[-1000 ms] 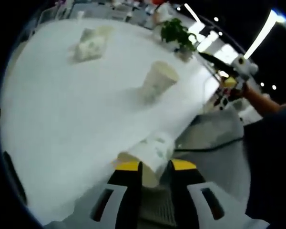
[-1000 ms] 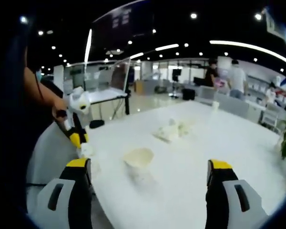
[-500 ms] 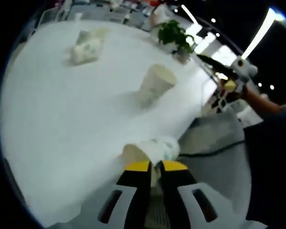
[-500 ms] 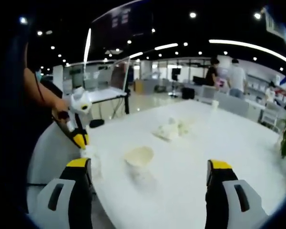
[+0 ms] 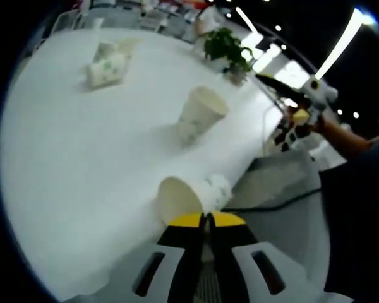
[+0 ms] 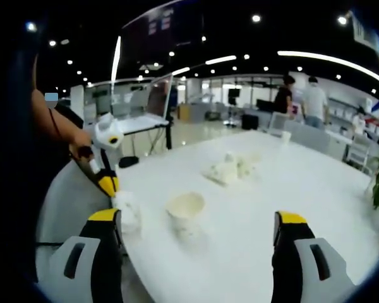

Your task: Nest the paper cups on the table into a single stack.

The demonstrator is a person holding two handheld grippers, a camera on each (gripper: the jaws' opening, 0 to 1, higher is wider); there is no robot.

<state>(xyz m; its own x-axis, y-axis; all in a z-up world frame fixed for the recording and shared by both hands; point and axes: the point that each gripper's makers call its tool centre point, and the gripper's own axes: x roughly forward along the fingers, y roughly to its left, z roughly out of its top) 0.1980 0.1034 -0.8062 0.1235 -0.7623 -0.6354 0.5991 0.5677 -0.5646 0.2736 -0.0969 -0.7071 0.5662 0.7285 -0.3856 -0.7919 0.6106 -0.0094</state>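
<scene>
left hand-held gripper [image 5: 206,219] pinches tipped paper cup [image 5: 192,197] by its wall, ready to lift | upright cup [image 5: 199,113] ahead on counter [image 5: 82,158], our nest target | right hand-held gripper [image 6: 196,221] spread, free

Far cups [image 5: 107,63] blurred, count unclear

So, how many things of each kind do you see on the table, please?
Paper cups seen singly: 2, the held cup in the left hand-held gripper and the upright cup.
Far clump of cups: 1, too blurred to count inside.
Potted plant: 1.
Total: 4.
</scene>
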